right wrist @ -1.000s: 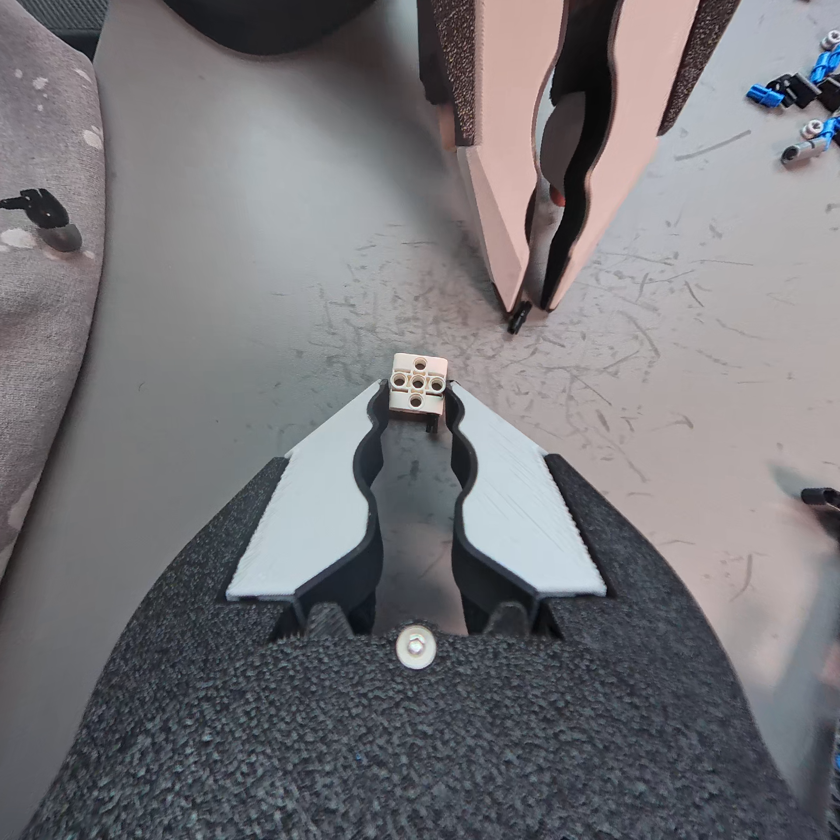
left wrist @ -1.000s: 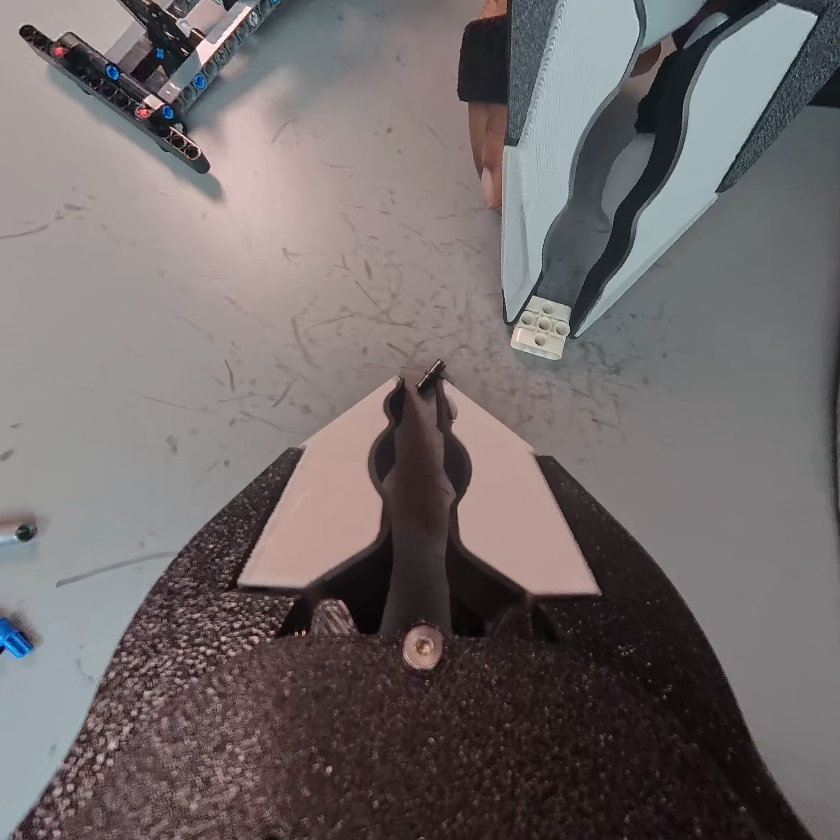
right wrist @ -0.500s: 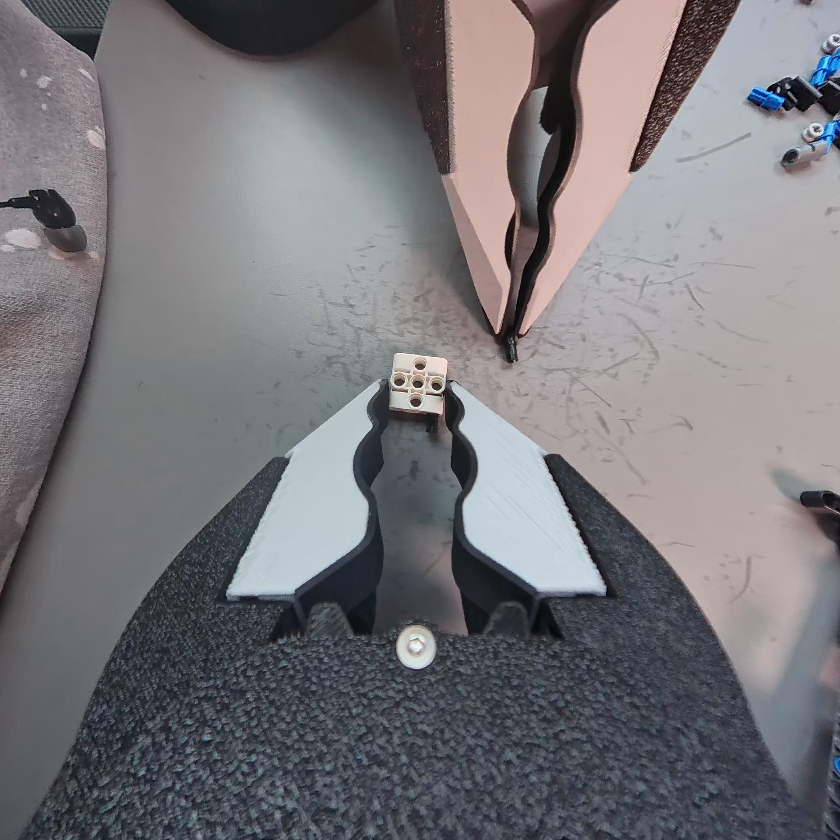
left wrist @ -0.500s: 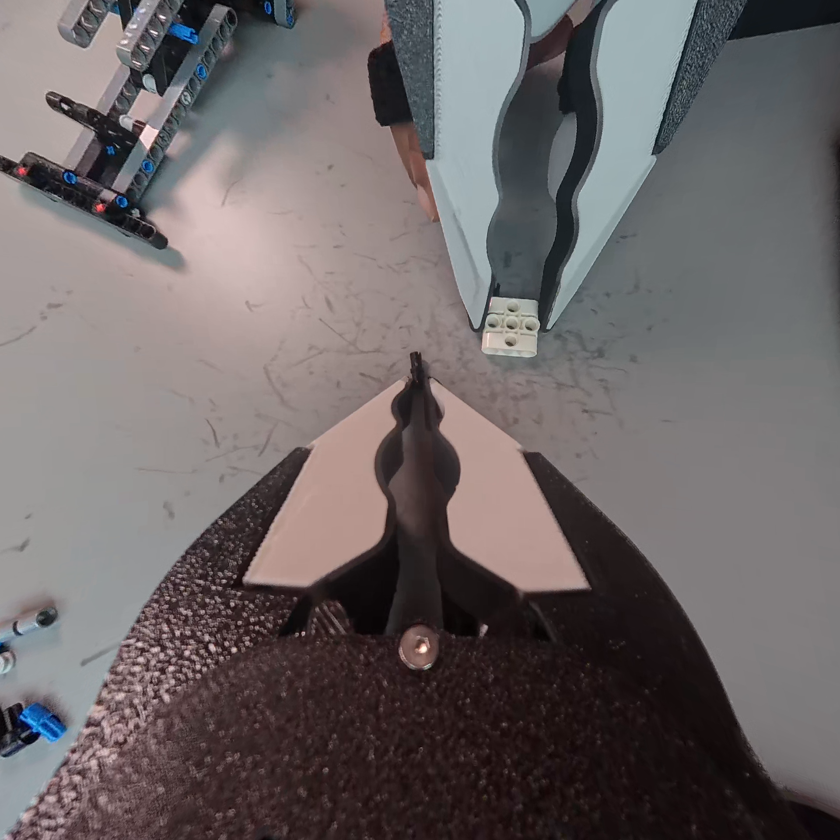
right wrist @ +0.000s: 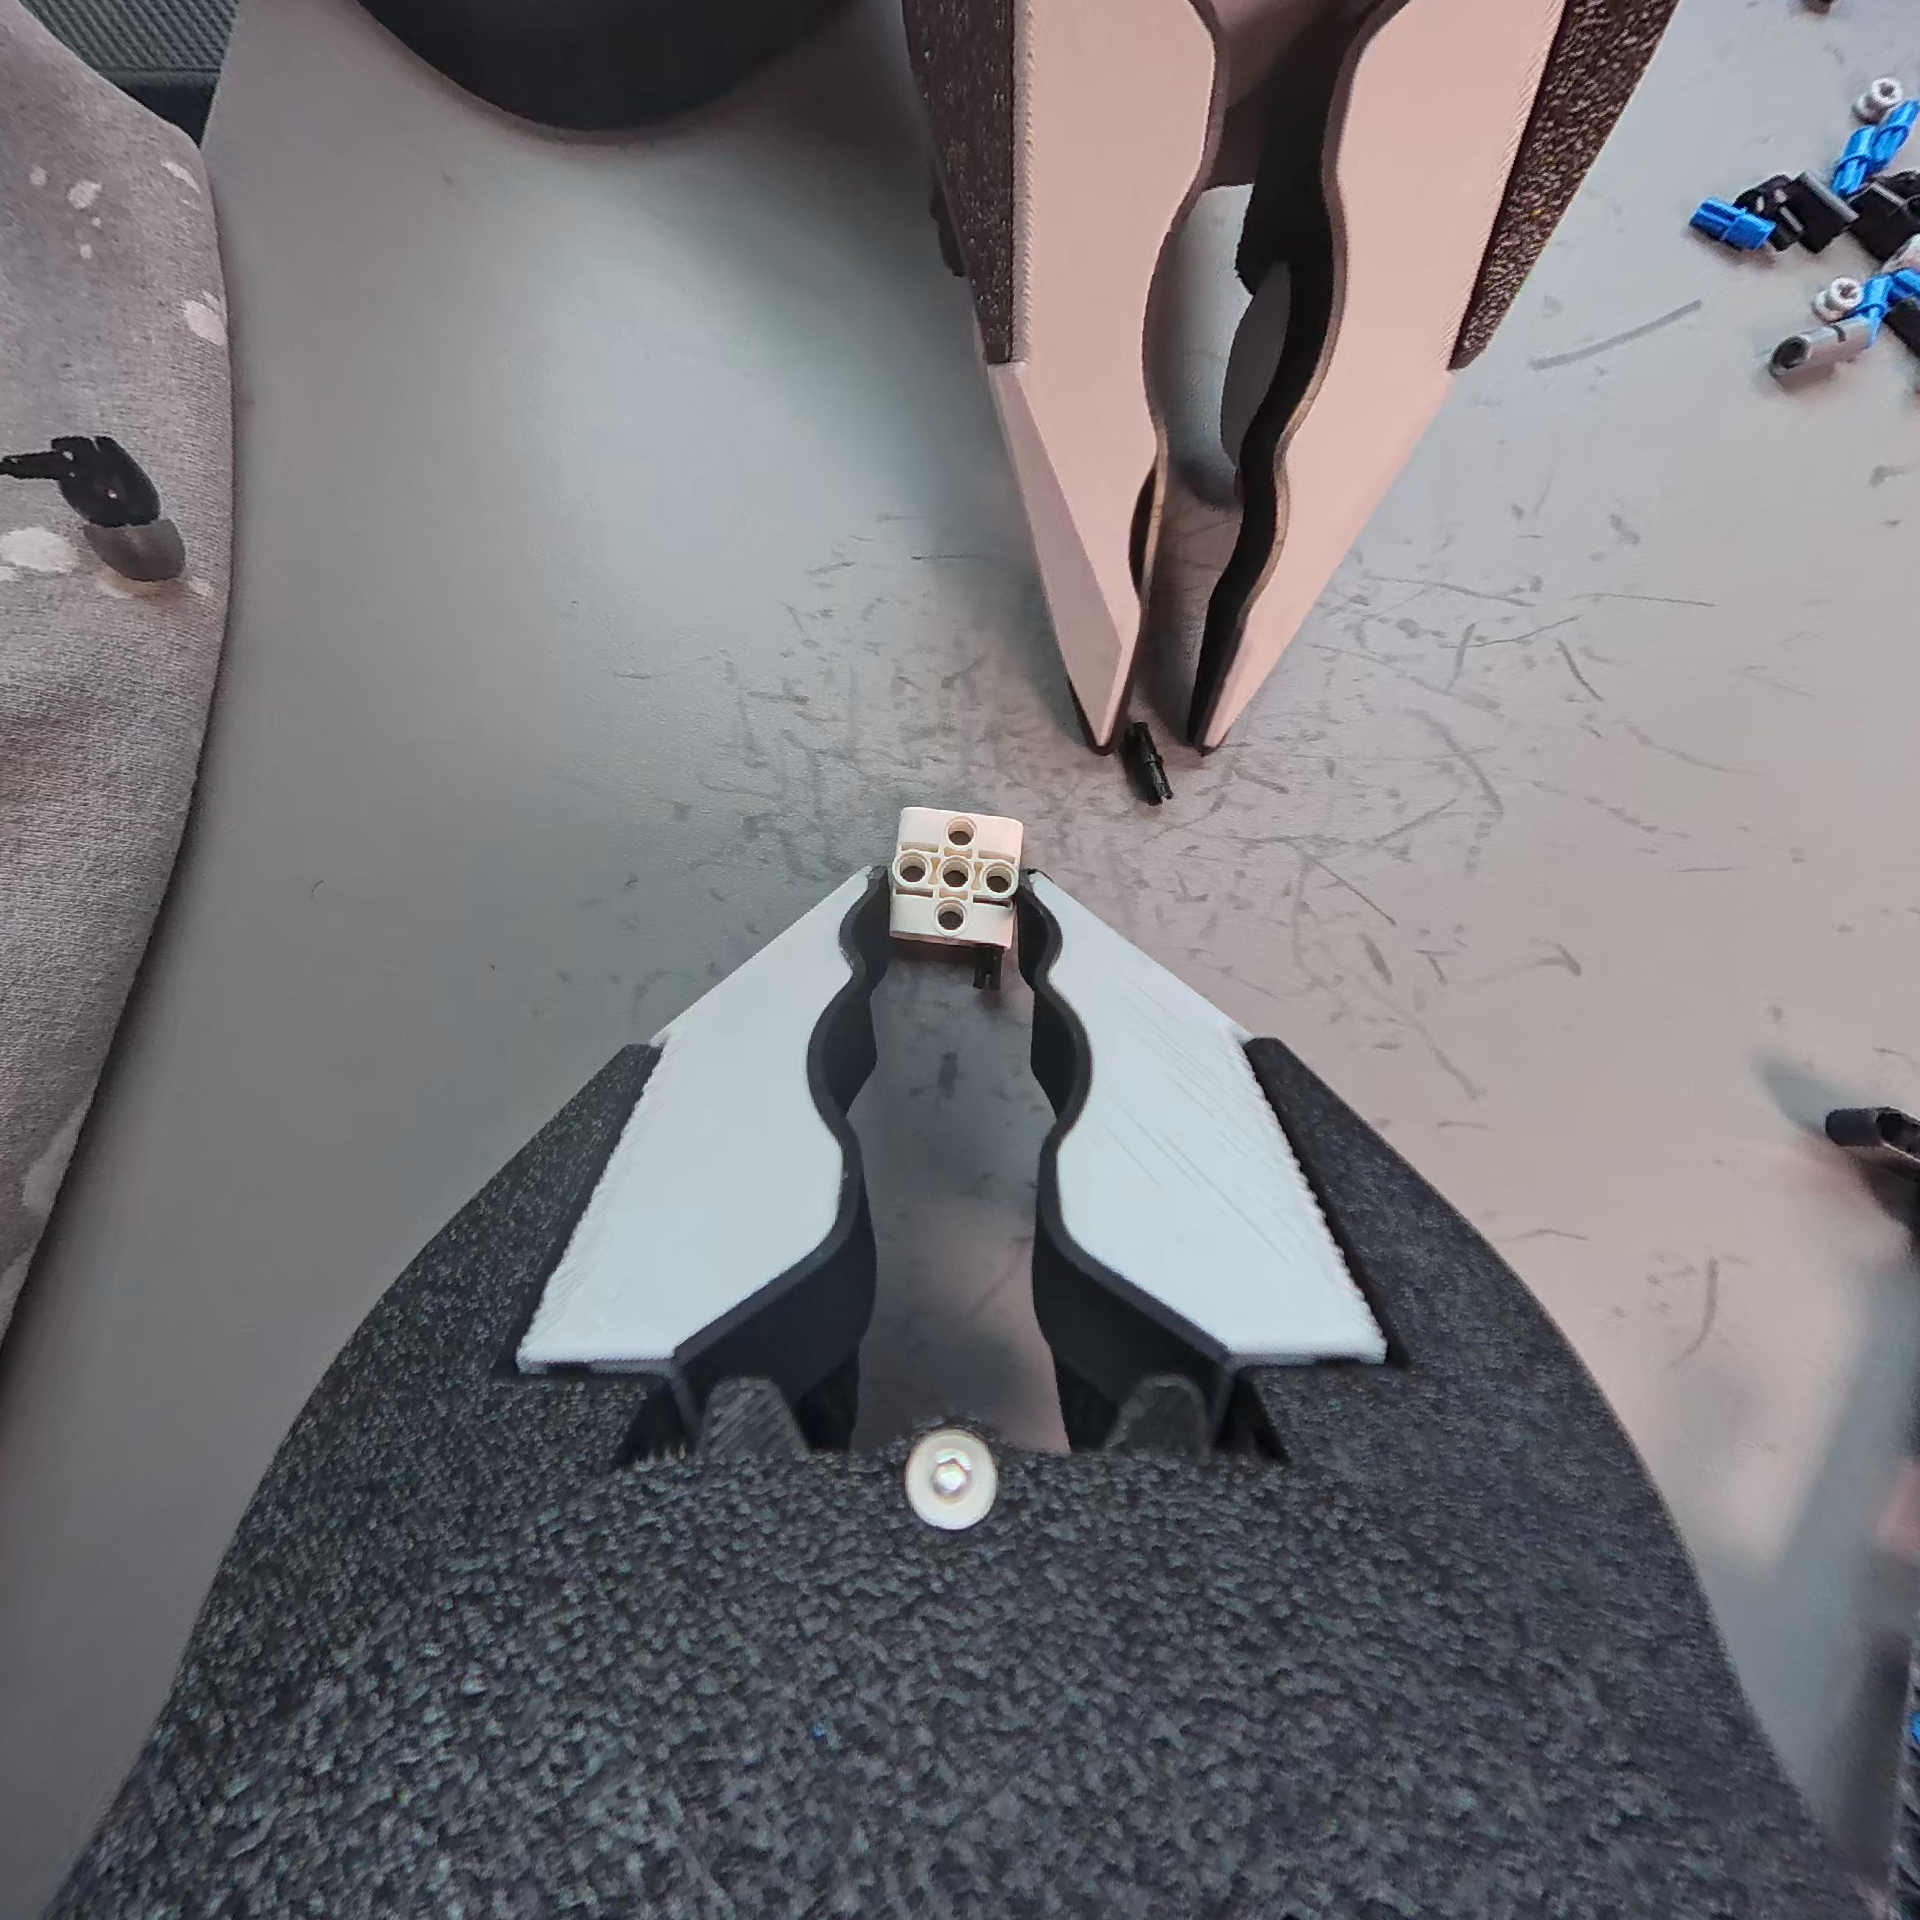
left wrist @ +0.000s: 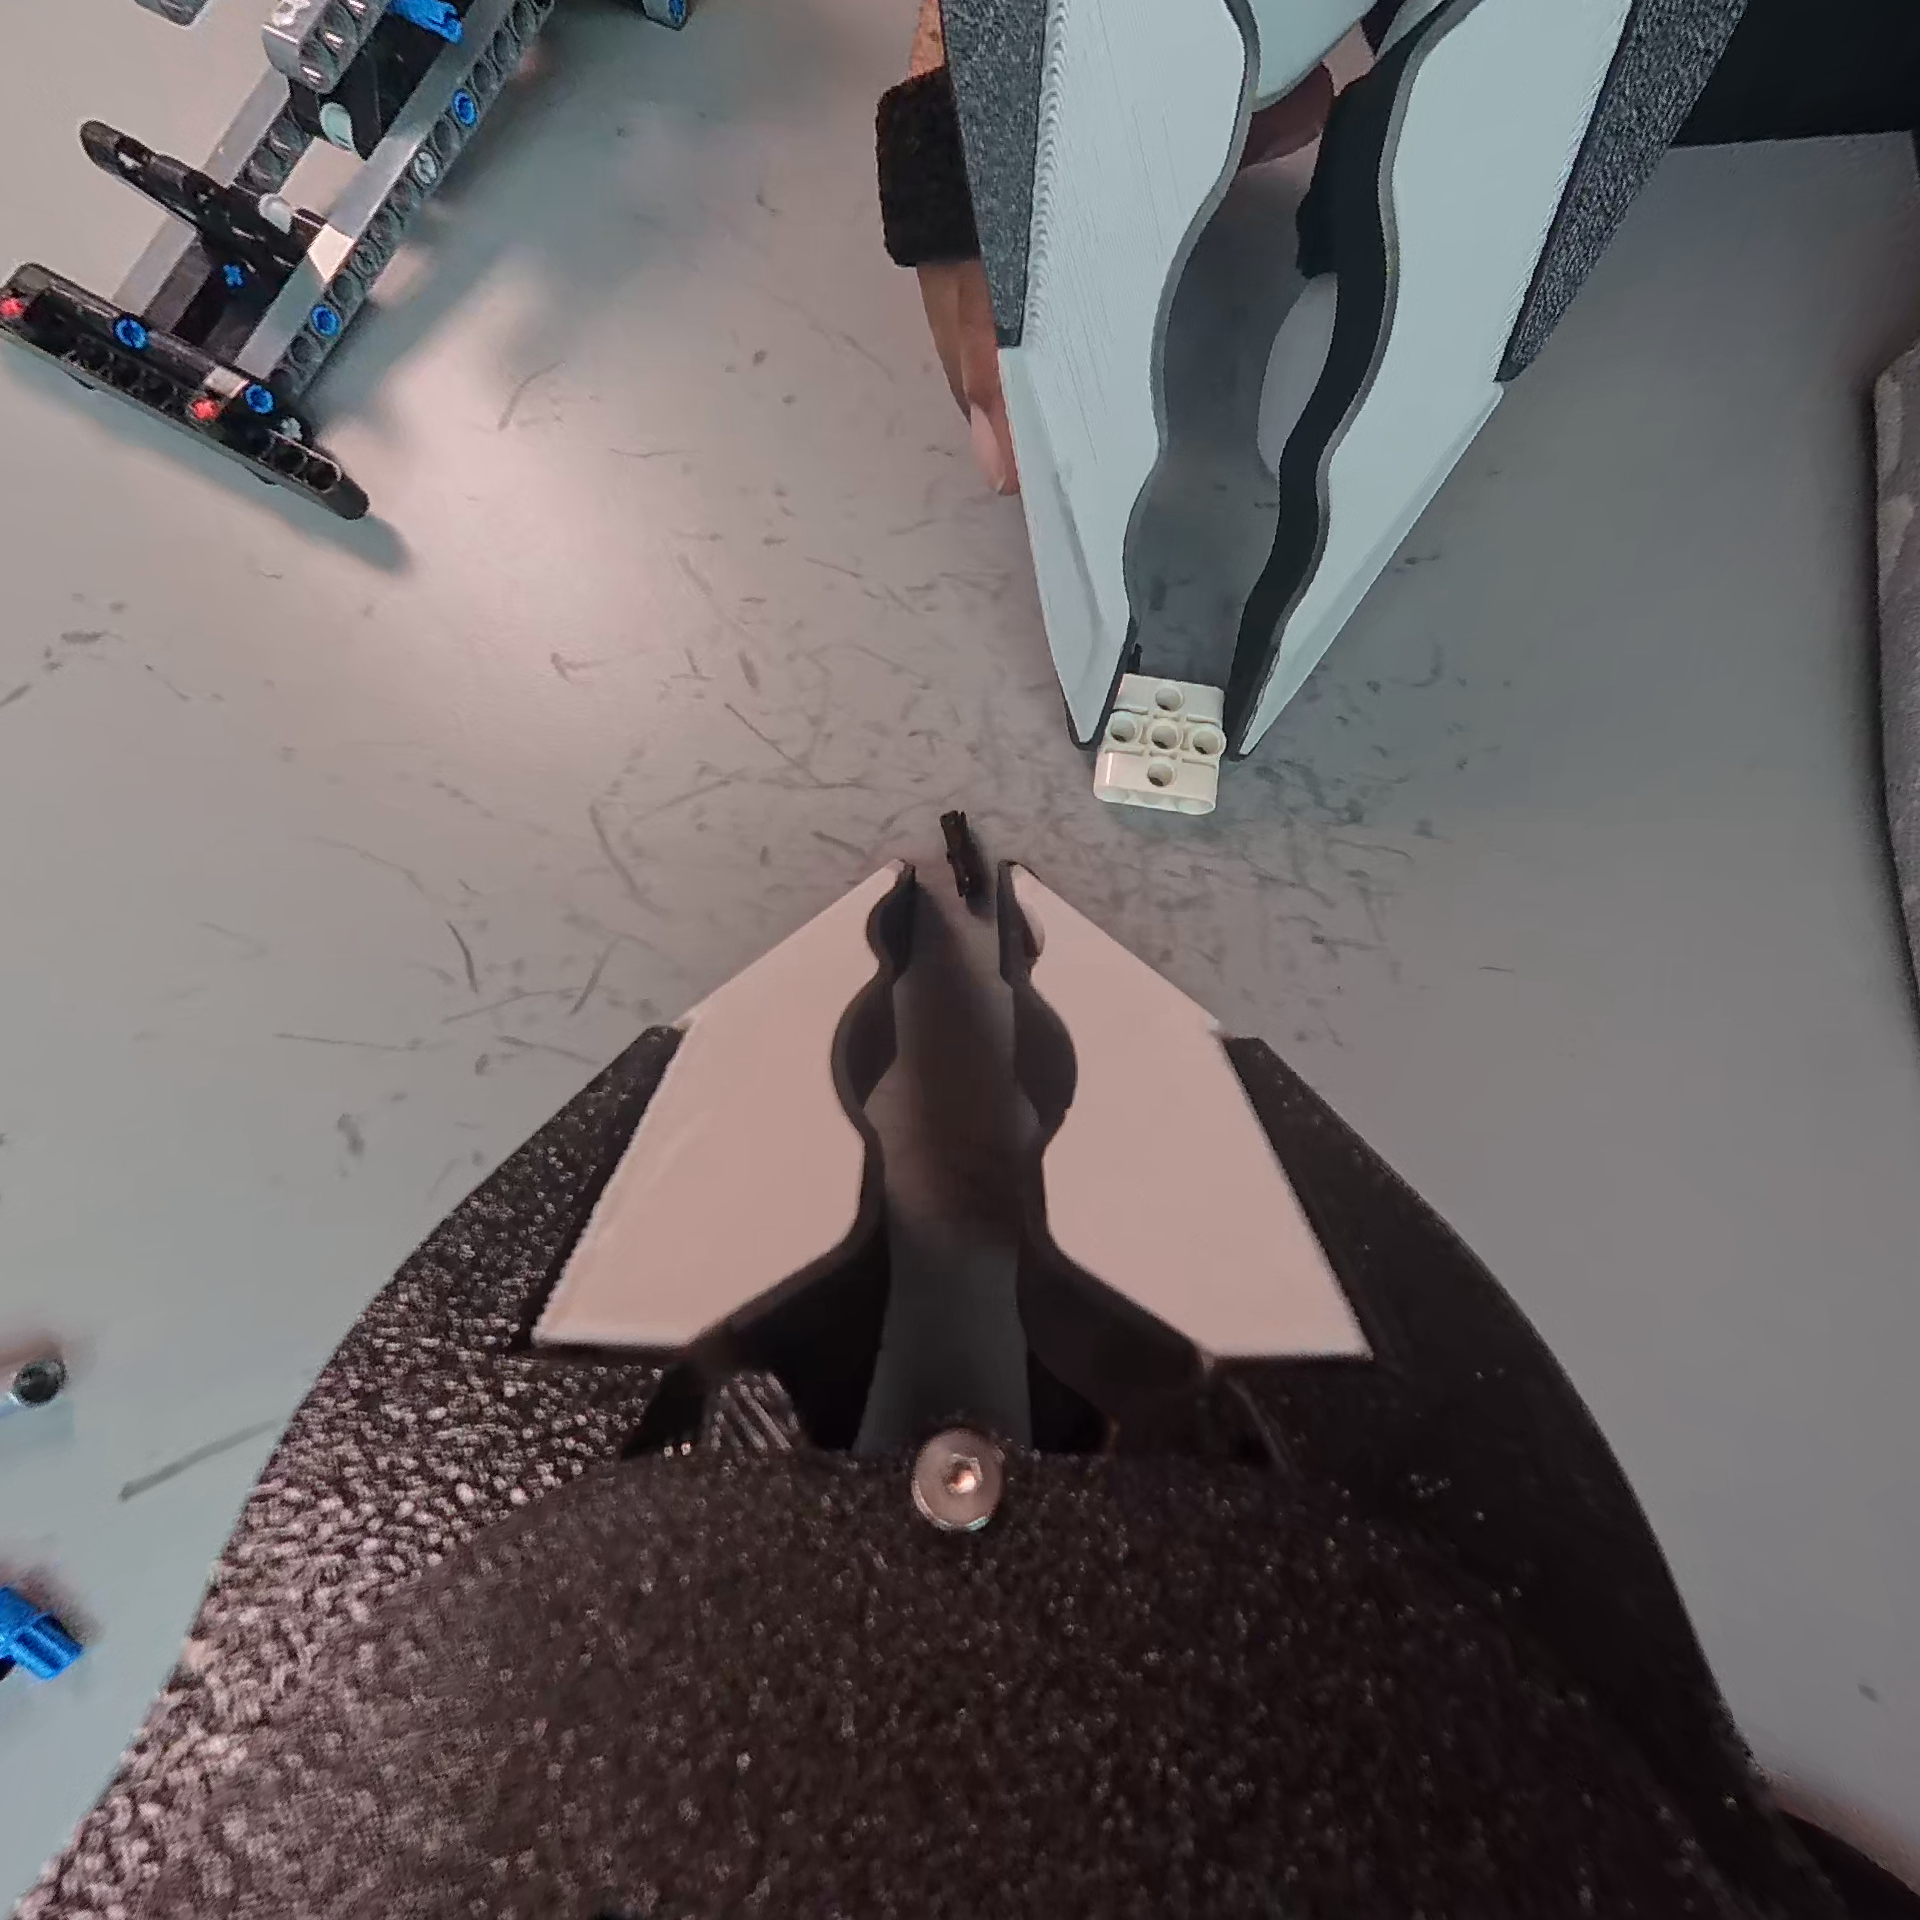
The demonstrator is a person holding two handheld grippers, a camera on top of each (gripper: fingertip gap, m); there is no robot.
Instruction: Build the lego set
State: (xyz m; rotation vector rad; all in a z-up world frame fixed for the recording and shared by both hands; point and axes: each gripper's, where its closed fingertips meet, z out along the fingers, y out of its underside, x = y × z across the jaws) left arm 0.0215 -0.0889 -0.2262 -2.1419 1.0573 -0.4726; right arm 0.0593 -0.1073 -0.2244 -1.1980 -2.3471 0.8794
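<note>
- right tool (right wrist: 951, 883) is clamping the white connector block (right wrist: 954, 878) hole-face up, presumably so a pin can go in
- left tool (left wrist: 954, 868) is sitting slightly open; black pin (left wrist: 957, 854) is loose on the counter (left wrist: 520, 727) at its tips, near the block
- half-built frame (left wrist: 239, 249) is parked well apart

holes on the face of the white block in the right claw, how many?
5 on the block, in a cross: centre, top, bottom, left, right. Its other faces are out of view and may have more.
</note>
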